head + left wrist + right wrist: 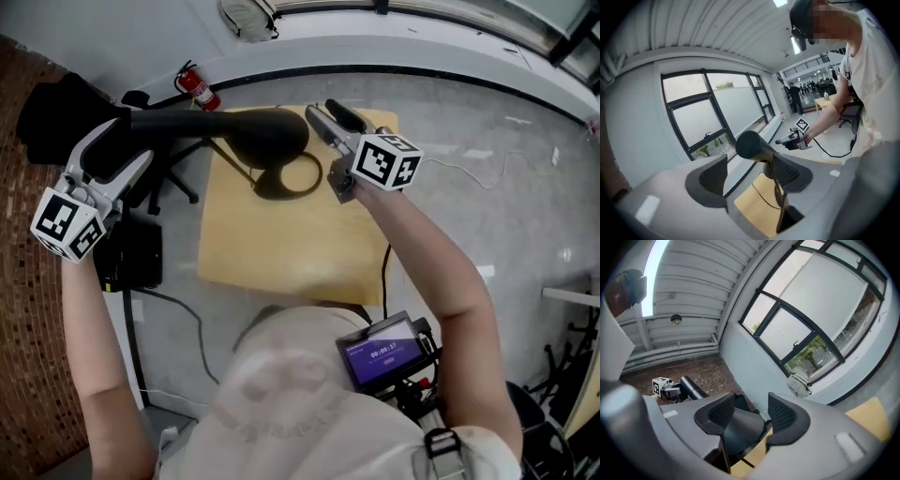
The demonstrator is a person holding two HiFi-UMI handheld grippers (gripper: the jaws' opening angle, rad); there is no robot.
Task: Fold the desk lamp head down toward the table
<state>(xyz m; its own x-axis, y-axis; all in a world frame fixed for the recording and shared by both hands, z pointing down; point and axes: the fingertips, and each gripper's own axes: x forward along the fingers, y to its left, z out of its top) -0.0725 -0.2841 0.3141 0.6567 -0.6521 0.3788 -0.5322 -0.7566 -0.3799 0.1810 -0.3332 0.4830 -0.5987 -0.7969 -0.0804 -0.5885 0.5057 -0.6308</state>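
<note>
A black desk lamp stands on the small yellow table (281, 244). Its ring base (291, 178) is near the table's far edge. Its long head (253, 131) lies about level, a thin tube running left from a wide cone. My left gripper (131, 141) is open around the tube's left end. In the left gripper view the tube (752, 145) sits between the wide jaws (750, 176), close to the right pad. My right gripper (328, 117) is at the cone's right end. In the right gripper view the cone (740, 427) fills the space between the pads (752, 413), with a slim gap.
A black office chair (56, 112) and a red fire extinguisher (197, 87) stand left of the table. A black box (131, 253) with cables lies on the floor. A grey backpack (248, 17) rests by the window wall. A cable (386, 272) hangs off the table's right edge.
</note>
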